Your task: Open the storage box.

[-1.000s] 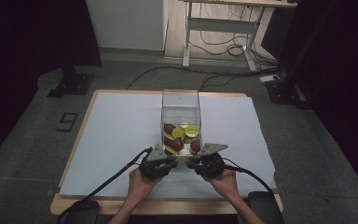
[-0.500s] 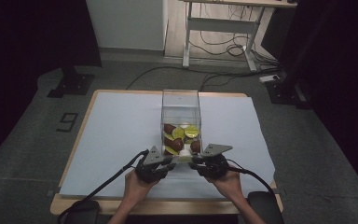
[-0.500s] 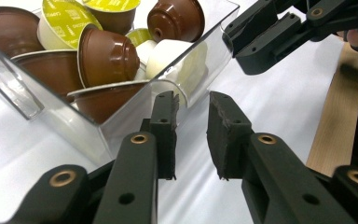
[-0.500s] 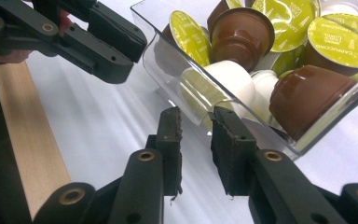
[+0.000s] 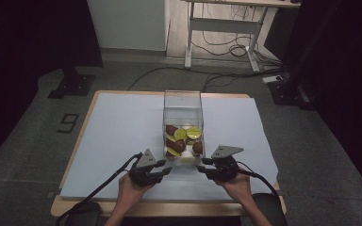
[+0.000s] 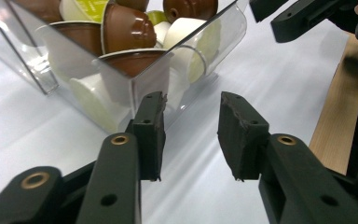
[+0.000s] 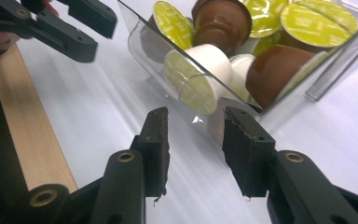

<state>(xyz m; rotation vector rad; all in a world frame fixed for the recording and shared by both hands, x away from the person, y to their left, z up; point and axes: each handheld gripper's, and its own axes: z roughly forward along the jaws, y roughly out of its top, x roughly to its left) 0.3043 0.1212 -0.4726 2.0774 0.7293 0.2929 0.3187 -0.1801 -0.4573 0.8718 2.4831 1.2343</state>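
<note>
Nearest the person, the left gripper point(image 5: 166, 170) and right gripper point(image 5: 201, 168) flank the near end of the clear plastic box point(image 5: 183, 123) on the table point(image 5: 118, 127). Their jaws have just been opening and hold nothing; the box corner sits just beyond each pair. Coffee capsules point(image 5: 184, 141) fill the box's near part.

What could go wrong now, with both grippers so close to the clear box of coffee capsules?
1. The left gripper has just been opening, nothing between its jaws, and one pad sits at a corner of the clear box; a push there might slide the box on the white sheet.
2. The right gripper, also just opening, faces the box wall. A grip on thin, smooth plastic may slip.
3. The capsules lie loose, so tilting could spill them.
</note>
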